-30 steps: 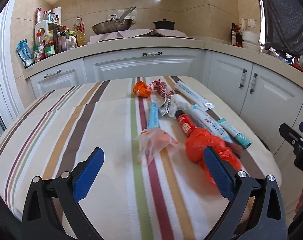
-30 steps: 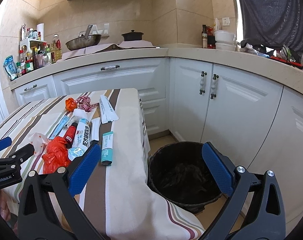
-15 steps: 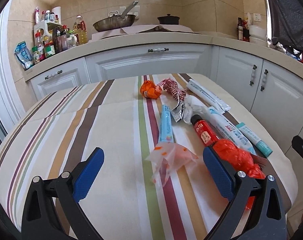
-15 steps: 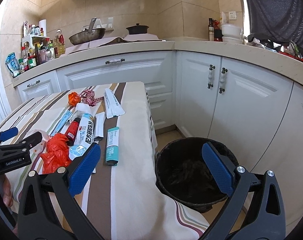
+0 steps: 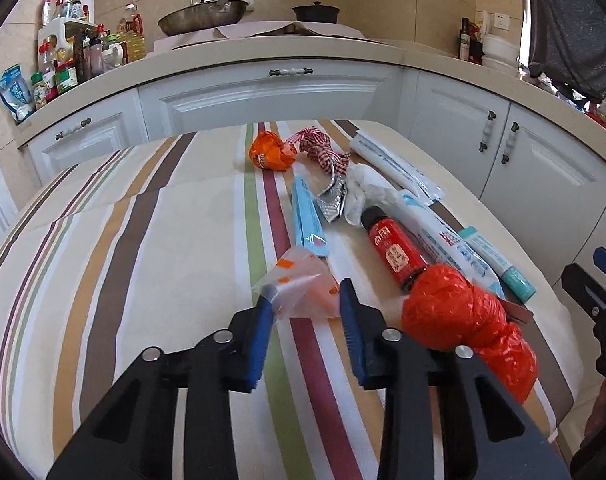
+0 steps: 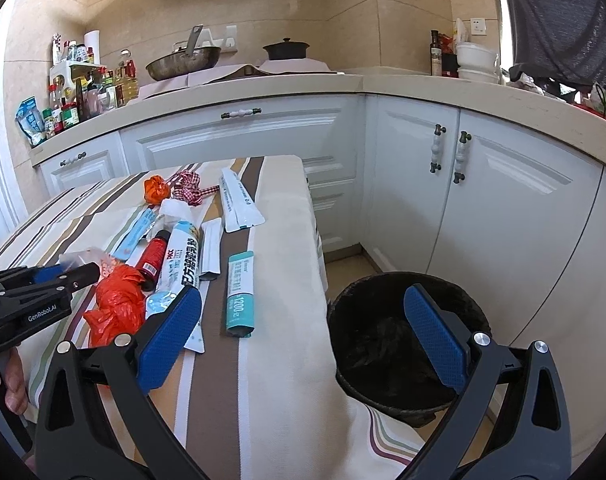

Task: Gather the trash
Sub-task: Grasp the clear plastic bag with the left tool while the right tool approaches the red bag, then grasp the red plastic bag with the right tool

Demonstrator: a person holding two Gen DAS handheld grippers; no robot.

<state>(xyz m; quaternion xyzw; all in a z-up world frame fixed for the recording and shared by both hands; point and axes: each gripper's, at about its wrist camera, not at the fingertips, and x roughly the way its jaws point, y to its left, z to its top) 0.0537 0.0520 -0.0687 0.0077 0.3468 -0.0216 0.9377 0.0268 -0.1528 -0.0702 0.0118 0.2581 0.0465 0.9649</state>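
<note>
Red bag (image 5: pixel 467 312) just beside left tool (image 5: pixel 303 304)

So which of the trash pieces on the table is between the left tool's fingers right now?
The clear plastic wrapper with orange specks, nearest the left tool, whose jaws have just been closing around it. The crumpled red bag lies just outside, to the right.

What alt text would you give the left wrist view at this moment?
The left gripper has just been closing on a crumpled clear plastic wrapper with orange marks lying on a striped tablecloth. To its right lie a red plastic bag, a red tube and several sachets; white kitchen cabinets stand behind.
</note>
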